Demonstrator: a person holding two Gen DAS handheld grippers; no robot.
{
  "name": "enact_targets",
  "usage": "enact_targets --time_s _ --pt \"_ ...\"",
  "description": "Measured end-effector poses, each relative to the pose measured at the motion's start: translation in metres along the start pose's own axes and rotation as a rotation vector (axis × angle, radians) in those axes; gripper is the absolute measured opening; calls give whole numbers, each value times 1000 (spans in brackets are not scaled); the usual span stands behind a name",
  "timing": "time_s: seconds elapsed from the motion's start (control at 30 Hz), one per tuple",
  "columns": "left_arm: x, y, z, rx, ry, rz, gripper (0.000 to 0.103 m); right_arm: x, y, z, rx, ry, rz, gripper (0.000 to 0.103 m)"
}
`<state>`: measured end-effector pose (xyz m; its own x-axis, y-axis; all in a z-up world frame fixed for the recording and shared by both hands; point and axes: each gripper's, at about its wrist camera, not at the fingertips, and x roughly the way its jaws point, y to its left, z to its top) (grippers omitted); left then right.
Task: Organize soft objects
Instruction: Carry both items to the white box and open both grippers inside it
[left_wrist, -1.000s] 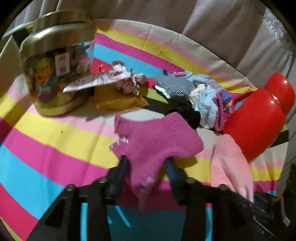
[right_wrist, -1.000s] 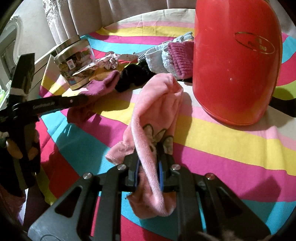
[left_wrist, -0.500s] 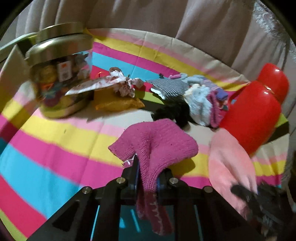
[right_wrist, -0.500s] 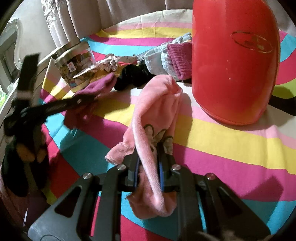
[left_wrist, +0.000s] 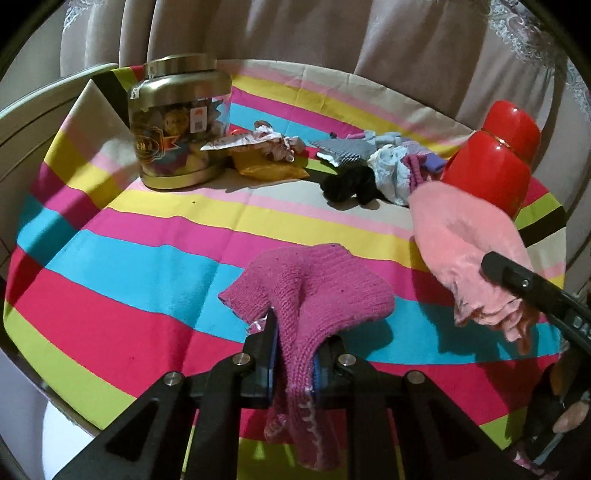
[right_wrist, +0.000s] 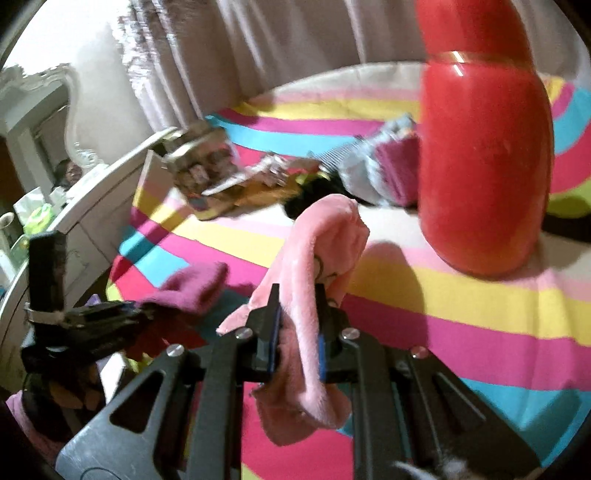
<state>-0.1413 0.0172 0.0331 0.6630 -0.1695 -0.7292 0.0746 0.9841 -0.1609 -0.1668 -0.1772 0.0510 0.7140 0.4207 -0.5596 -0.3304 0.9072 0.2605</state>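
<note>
My left gripper is shut on a magenta knitted sock and holds it above the striped cloth. My right gripper is shut on a pale pink fuzzy sock, lifted off the cloth; this sock also shows at the right of the left wrist view. The magenta sock shows at the left of the right wrist view. A pile of other socks lies at the back, black, white, checked and purple ones.
A red thermos stands at the right, close behind the pink sock. A gold-lidded jar stands at the back left with wrappers beside it. Curtains hang behind. The table edge runs along the near left.
The left gripper closed on the magenta sock and lifted it back toward me. The right gripper raised the pink sock off the cloth.
</note>
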Motion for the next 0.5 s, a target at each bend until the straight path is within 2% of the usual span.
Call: enact_targets --time_s 0.13,0.3,0.5 --pt "-5 -2 -1 1 -6 6 15 -6 20 0 -59 -7 9 18" --pt "-13 0 -2 0 -12 28 15 -3 31 -7 -69 27 38 18" --pt "-38 9 -4 -18 -46 51 15 -5 47 -8 -102 32 68 18"
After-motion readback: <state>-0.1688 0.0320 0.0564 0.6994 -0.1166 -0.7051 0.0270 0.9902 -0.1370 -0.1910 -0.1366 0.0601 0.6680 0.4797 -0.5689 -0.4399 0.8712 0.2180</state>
